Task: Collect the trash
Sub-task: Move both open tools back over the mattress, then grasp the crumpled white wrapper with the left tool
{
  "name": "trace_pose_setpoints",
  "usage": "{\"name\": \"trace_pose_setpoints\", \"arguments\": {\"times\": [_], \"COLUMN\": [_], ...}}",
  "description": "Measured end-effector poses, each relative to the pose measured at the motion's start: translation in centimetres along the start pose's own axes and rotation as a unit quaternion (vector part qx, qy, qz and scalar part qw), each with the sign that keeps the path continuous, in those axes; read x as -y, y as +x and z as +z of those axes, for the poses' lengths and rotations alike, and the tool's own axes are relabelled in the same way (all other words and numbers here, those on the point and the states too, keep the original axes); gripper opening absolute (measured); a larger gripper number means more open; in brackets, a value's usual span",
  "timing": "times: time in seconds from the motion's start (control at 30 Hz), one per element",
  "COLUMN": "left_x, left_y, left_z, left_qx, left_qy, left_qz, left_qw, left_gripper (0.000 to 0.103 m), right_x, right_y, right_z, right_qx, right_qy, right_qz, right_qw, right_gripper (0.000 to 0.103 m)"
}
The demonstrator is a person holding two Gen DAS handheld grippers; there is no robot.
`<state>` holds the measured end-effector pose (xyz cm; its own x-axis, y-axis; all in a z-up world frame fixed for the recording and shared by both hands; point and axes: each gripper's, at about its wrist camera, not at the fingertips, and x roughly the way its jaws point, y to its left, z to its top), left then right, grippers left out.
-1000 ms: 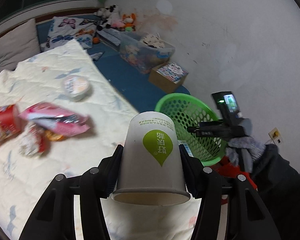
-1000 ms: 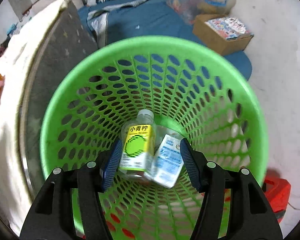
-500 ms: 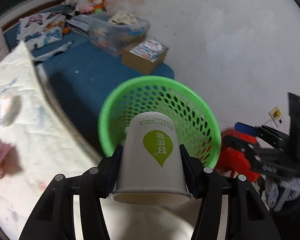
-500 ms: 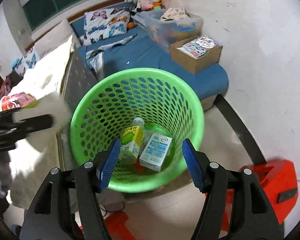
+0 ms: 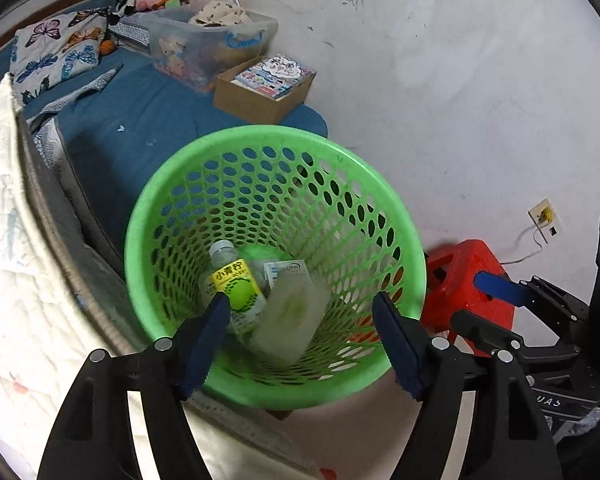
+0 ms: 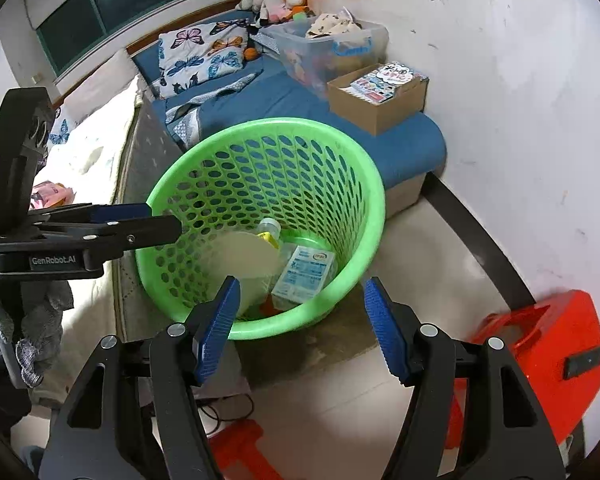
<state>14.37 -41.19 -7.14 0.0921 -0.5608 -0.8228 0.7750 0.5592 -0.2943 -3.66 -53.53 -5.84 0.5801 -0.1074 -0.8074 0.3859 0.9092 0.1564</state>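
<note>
Paper cup [image 5: 290, 316], blurred, sits loose inside the green basket [image 5: 400, 240], clear of the left gripper [image 5: 300, 340], whose jaws are opening above the rim. Beside it lie a yellow-labelled bottle [image 5: 236, 284] and a small carton [image 6: 306, 274]. Right gripper [image 6: 300, 332] jaws stand apart, holding nothing.

One green basket [image 5: 380, 200]; inside it one paper cup [image 5: 290, 316], blurred, one bottle [image 5: 236, 280] with a yellow label, one blue-and-white carton [image 6: 306, 272]; two grippers, left [image 5: 300, 334] and right [image 6: 298, 326]; one cardboard box [image 6: 376, 96]; one clear storage tub [image 6: 328, 50]; one butterfly pillow [image 6: 204, 54]; one red stool [image 6: 548, 356].
</note>
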Motion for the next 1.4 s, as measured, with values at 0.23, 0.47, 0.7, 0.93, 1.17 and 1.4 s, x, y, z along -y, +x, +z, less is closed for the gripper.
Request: {"name": "trace_pose_setpoints", "arguments": {"times": [0.23, 0.47, 0.7, 0.93, 1.17, 1.4], "left_x": [-2.1, -6.4, -12.3, -17.8, -22.1, -24.6], "left_y": [-5.4, -12.2, -17.9, -21.2, -20.5, -18.2], "left_z": [-1.8, -6.3, -10.8, -13.2, -12.5, -11.5], "left_qx": [0.046, 0.092, 0.124, 0.145, 0.134, 0.113], "left_qy": [-0.015, -0.047, -0.107, -0.154, -0.168, -0.167], "left_qz": [0.034, 0.099, 0.152, 0.198, 0.212, 0.233], "left_qw": [0.9983, 0.9898, 0.9746, 0.9573, 0.9532, 0.9515], "left_gripper": [0.071, 0.071, 0.071, 0.071, 0.071, 0.071], "right_x": [-3.3, -8.3, -14.6, -19.6, -22.6, -24.6], "right_y": [-0.8, -0.8, 0.3, 1.1, 2.1, 3.1], "right_z": [0.1, 0.8, 2.3, 3.3, 3.6, 4.2], "right_qx": [0.012, 0.020, 0.018, 0.017, 0.012, 0.005], "right_qy": [-0.033, -0.073, -0.124, -0.166, -0.191, -0.201], "right_qz": [0.026, 0.063, 0.099, 0.122, 0.135, 0.144], "right_qw": [0.999, 0.995, 0.987, 0.978, 0.972, 0.969], "right_gripper": [0.065, 0.067, 0.067, 0.067, 0.067, 0.067]}}
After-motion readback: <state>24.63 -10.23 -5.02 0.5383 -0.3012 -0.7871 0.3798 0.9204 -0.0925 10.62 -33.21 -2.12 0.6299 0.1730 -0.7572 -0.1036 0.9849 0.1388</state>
